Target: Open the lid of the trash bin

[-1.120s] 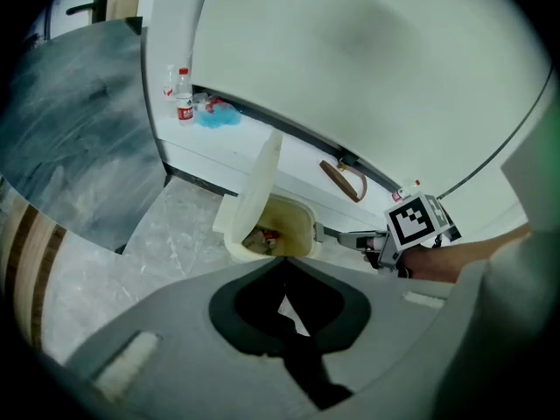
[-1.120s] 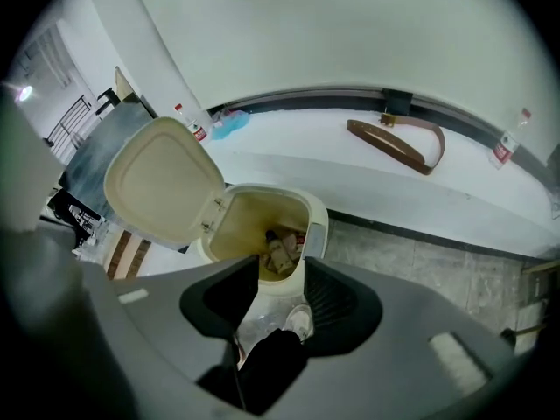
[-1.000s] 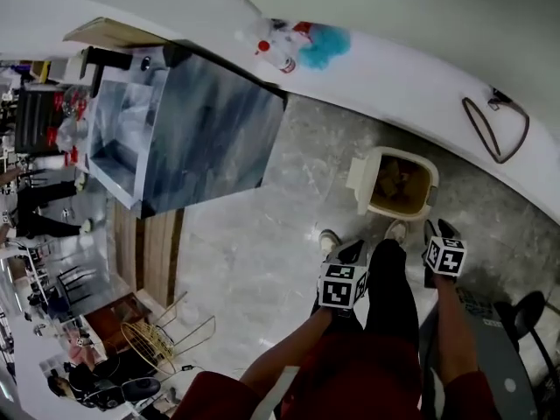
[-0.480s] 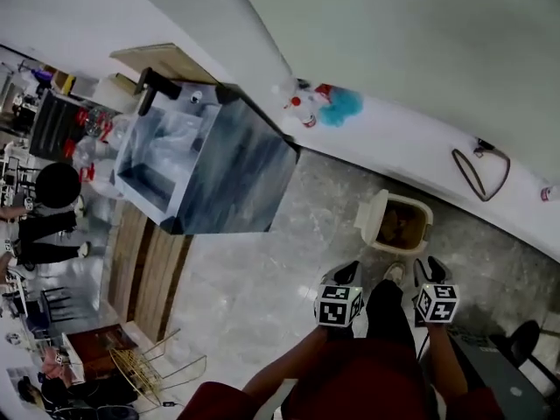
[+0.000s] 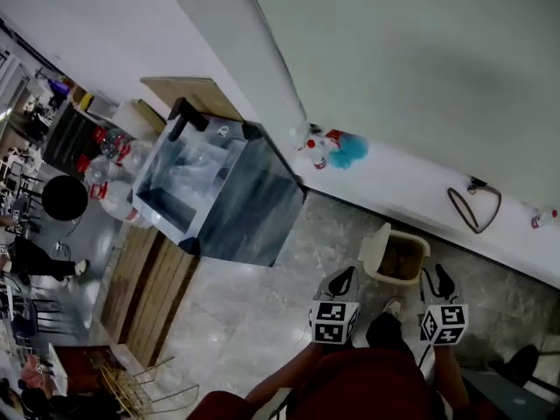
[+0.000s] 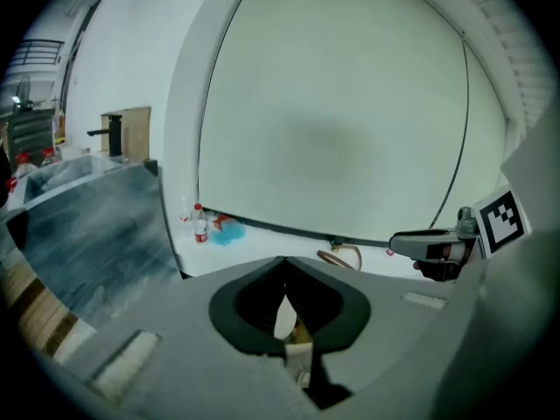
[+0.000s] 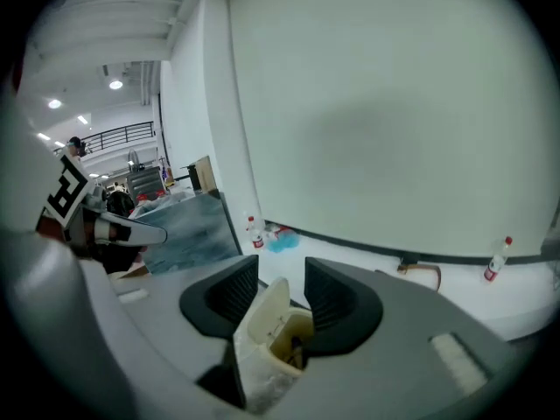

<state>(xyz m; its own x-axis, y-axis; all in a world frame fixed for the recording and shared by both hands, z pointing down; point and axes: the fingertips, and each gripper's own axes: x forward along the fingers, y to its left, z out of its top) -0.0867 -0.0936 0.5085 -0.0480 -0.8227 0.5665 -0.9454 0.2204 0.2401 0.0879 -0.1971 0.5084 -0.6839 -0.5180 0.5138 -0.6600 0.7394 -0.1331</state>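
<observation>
- Beyond the right gripper's (image 7: 280, 274) parted, empty jaws stands the trash bin (image 7: 284, 339), its lid (image 7: 265, 309) tipped up.
- Left gripper (image 6: 282, 262) jaws meet at the tips; only a sliver of bin shows between them.
- Head view alone shows both grippers short of the bin, neither touching it.

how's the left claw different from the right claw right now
The left claw has its jaws closed, tips touching, while the right claw has its jaws standing apart. Through the right claw's gap the trash bin and its raised lid show clearly, whereas the left claw leaves only a sliver of view. Both are empty and touch nothing, one at each side in front of the bin.
</observation>
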